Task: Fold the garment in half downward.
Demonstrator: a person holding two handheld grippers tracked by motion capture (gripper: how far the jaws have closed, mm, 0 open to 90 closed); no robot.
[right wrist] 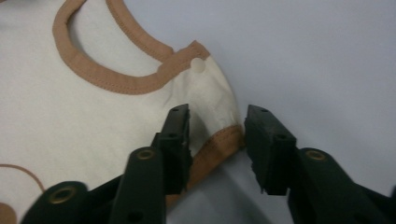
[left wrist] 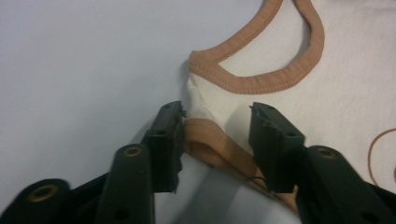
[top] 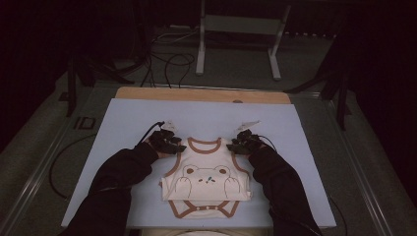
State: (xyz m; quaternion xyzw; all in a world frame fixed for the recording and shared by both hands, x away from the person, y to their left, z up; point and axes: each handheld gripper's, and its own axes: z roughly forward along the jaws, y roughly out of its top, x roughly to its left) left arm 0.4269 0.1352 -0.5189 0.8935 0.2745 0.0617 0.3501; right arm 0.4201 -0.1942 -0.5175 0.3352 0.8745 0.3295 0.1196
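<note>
Both tongs sit at the shoulders of a small cream bodysuit (top: 206,174) with brown trim, which lies flat on the pale blue worktop (top: 123,128), close to its near edge and about midway between the left and right edges. Nearest the person, the snap-fastened crotch flap (top: 204,209) is folded up under the body, just short of the near edge. A bear print (top: 206,177) covers the chest.

Farther in, the left tongs (left wrist: 217,126) stand with jaws apart, straddling the brown-edged armhole at the garment's left shoulder strap (left wrist: 205,100); the cloth lies between the jaws, unpinched. The right tongs (right wrist: 217,128) are likewise spread, one jaw over the cream fabric and the other over bare worktop, with the right shoulder strap (right wrist: 210,88) and its small snap (right wrist: 199,65) just beyond. The brown neckline (top: 204,144) curves between the two straps.

Beyond the garment, the worktop runs bare to its far edge, where a wooden strip (top: 201,94) shows.
</note>
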